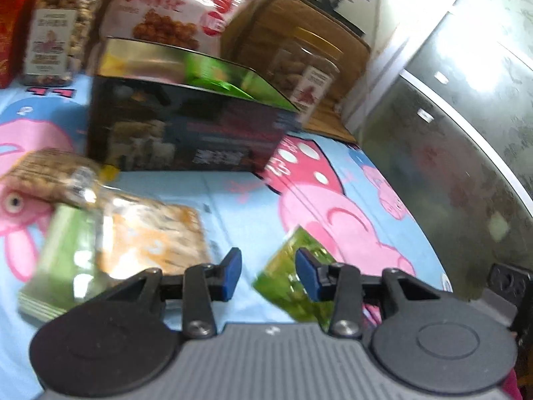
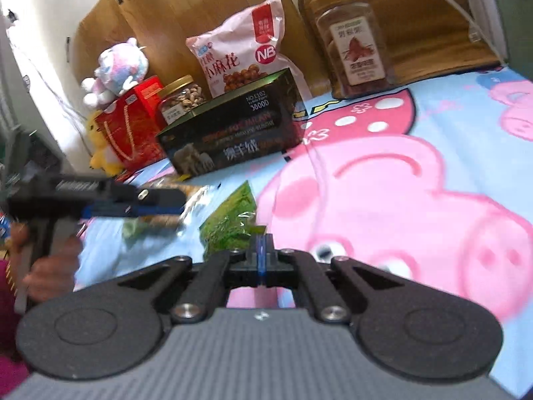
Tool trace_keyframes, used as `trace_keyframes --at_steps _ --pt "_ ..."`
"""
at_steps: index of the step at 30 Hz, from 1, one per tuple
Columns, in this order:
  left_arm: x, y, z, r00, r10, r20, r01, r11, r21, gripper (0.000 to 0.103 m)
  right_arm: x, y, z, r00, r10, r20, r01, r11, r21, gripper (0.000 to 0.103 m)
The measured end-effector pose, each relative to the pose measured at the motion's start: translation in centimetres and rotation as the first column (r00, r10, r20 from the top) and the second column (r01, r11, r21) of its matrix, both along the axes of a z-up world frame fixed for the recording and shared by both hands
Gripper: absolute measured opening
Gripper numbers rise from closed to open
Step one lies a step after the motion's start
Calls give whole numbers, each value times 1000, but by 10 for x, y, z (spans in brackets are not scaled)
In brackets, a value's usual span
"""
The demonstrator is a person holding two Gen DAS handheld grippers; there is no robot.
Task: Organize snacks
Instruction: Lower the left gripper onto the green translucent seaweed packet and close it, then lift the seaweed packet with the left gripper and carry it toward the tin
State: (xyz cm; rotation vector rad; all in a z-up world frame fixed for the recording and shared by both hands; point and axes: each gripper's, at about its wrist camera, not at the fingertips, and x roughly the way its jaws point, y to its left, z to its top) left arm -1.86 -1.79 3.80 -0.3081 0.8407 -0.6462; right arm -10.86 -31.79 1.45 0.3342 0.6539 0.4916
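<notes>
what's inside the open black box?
In the left wrist view the black box shows a gold inner wall and one green packet at its right end. Its front wall hides anything lower.

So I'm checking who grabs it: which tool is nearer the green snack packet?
Right. The right tool is shut at the green snack packet's edge; the left tool hangs open beside it.

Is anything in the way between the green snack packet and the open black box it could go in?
Nothing visible blocks it. The green snack packet lies on the cartoon pig sheet, and only bare sheet shows between it and the black box. The other snack packets lie off to the side, near the left gripper.
</notes>
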Motion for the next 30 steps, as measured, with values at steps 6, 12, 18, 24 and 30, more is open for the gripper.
trace_keyframes --at_steps 6,12,18,24,30 --pt "4 -35 -5 996 -84 -11 85 995 47 49 -22 9 -5 998 47 38 -44 996 -81 27" --pt "-13 -63 -13 973 -232 -5 232 971 60 60 -26 29 -9 989 81 125 -57 982 -180 36" --pt "-35 -71 -10 962 -271 43 268 961 64 59 -26 39 -11 985 57 164 -20 976 -217 23" --pt "-37 -69 -6 958 -282 46 280 959 37 57 -20 28 -11 991 54 122 -45 996 -72 20" --pt "-20 -56 -12 962 -273 -30 270 961 -66 59 -11 6 -17 999 32 30 -36 988 148 26"
